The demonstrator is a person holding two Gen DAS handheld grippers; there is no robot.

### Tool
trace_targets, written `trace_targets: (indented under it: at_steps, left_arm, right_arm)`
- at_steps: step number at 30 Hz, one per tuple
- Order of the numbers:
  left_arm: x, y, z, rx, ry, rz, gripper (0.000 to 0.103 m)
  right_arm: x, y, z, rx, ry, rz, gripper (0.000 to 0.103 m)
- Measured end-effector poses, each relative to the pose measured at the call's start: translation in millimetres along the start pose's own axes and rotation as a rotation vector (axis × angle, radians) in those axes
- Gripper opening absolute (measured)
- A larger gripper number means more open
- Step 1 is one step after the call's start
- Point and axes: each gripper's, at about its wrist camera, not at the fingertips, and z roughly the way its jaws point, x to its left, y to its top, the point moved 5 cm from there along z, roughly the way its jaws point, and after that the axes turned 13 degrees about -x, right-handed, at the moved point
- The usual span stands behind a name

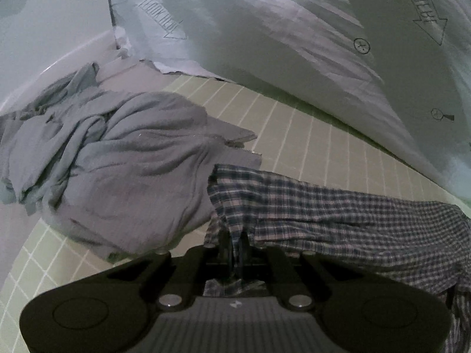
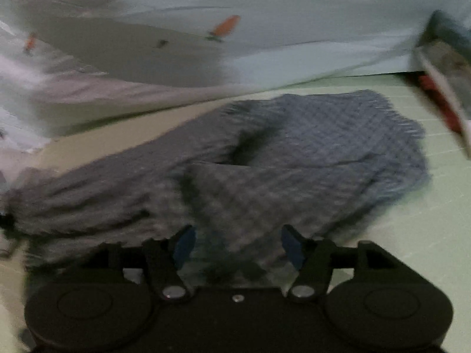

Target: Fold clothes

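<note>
— On the green gridded mat (image 1: 294,135), what do we have in front of our left gripper (image 1: 236,245)?

— We have a plaid garment (image 1: 338,214), checked in dark and pale threads. Our left jaws are pressed together on a bunched edge of it, and the cloth runs from the fingers out to the right across the mat.

— And the grey heap beside it?

— That is a crumpled grey garment (image 1: 117,164), lying on the mat to the left of the plaid one and touching it where the two meet. We cannot tell what kind of clothing it is.

— What stands behind them?

— We see a white sheet (image 1: 265,29) hung as a backdrop, marked with arrows that read "LOOK HERE".

— Now our right gripper (image 2: 238,245). Does it grip anything?

— Its jaws stand apart, blue pads (image 2: 185,245) showing on each finger. The plaid garment (image 2: 265,164) lies spread on the green mat (image 2: 426,235) ahead of it, and some cloth sits between the fingers, but the pads are not closed on it. This view is blurred, so we cannot tell whether the pads touch the fabric.

— Anything else on that side?

— At the far right edge we see a box (image 2: 447,88) with red on it, too blurred to name.
</note>
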Motion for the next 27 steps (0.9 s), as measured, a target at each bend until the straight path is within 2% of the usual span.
trace_targets:
  at_steps: [2,3,4,6,9,11,15,18,20,22,27]
  left_arm:
    - [5,-3,-2,0.003,0.001,-0.002,0.005]
    - [7,-5,-3,0.004,0.001,-0.004,0.005]
    - [9,-7,-4,0.005,0.002,-0.005,0.005]
    - [14,-10,-7,0.008,0.005,-0.007,0.005]
    - [21,-16,-16,0.006,0.037,-0.01,0.005]
    - [25,-21,-23,0.005,0.059,-0.012,0.005]
    - [35,-29,-36,0.004,0.101,-0.015,0.005]
    - [41,-36,-46,0.002,0.134,-0.018,0.005]
    - [46,-40,-52,0.001,0.155,-0.02,0.005]
    - [49,-42,-60,-0.004,0.178,-0.022,0.005]
    - [64,-28,-76,-0.047,0.27,-0.002,0.005]
  right_arm:
    - [14,-4,6,0.025,0.039,-0.006,0.07]
    - [17,-10,12,0.054,0.046,-0.019,0.063]
    - [19,-15,17,0.083,0.052,-0.029,0.038]
    - [15,-24,22,0.119,0.058,0.005,0.002]
    - [-7,-23,16,0.081,0.008,-0.051,0.002]
    - [-29,-20,10,0.059,-0.065,-0.103,0.002]
    - [-105,-9,5,0.043,-0.251,-0.165,0.002]
    - [-181,7,2,0.034,-0.424,-0.22,0.002]
    - [-239,26,0,0.023,-0.546,-0.197,0.001]
    - [-286,49,-4,-0.003,-0.633,-0.161,0.001]
    - [-355,114,-15,-0.14,-0.822,-0.166,0.001]
